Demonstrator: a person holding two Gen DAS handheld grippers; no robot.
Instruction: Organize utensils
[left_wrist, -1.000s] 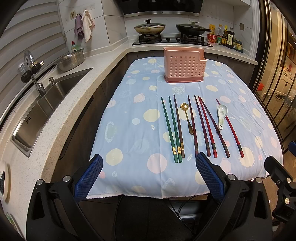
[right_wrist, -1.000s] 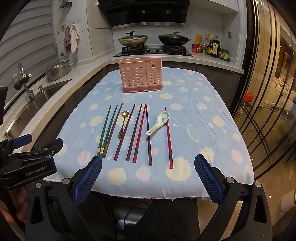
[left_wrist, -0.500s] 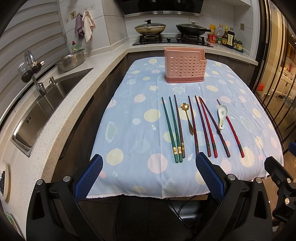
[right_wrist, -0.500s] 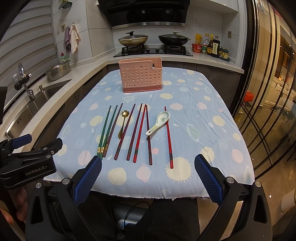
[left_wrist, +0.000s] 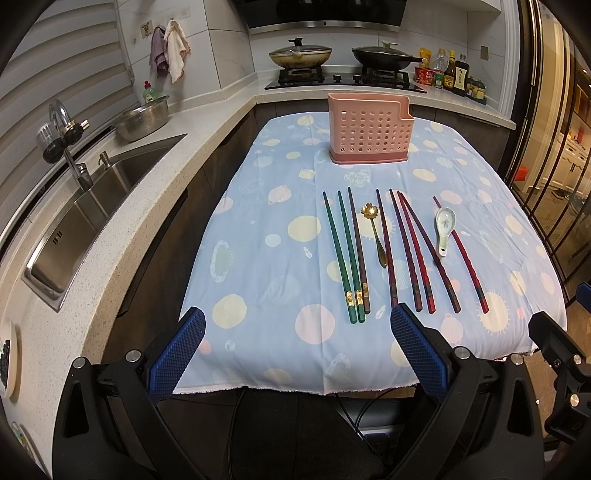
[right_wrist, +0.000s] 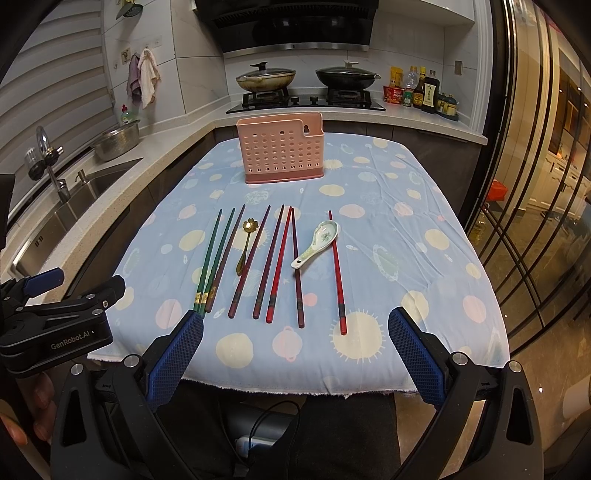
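1. Pink perforated plastic marks the landmark: the utensil holder (left_wrist: 370, 128) stands upright at the far end of the spotted blue tablecloth (left_wrist: 266, 266), and no handle shows above its rim, though its inside is hidden.

2. Nearer than the holder, every utensil lies flat in one loose row. From the holder's left side to its right: two green chopsticks (right_wrist: 208, 258) with a dark brown chopstick (right_wrist: 225, 258) close beside them, a gold flower-bowl spoon (right_wrist: 245, 245), several dark and red chopsticks (right_wrist: 280, 264), a white ceramic soup spoon (right_wrist: 317, 243), and one lone red chopstick (right_wrist: 337, 271) just past it.

3. Left gripper (left_wrist: 295, 350) — jaws spread wide, nothing between the blue pads, hanging at the near table edge, well short of the row and far from the holder.

4. Right gripper (right_wrist: 293, 354) — likewise wide and empty, at the same near edge, with the red sticks' butt ends closest to it.

5. Step in hand, as I judge it: the very start — nothing gathered, nothing in a jaw.

6. The next move calls for one gripper to reach forward, come down over a single utensil, and close narrowly across it. Thin sticks lying flat on soft cloth may roll or snag the fabric, so a grip near a butt end looks safest before carrying it up to the holder.
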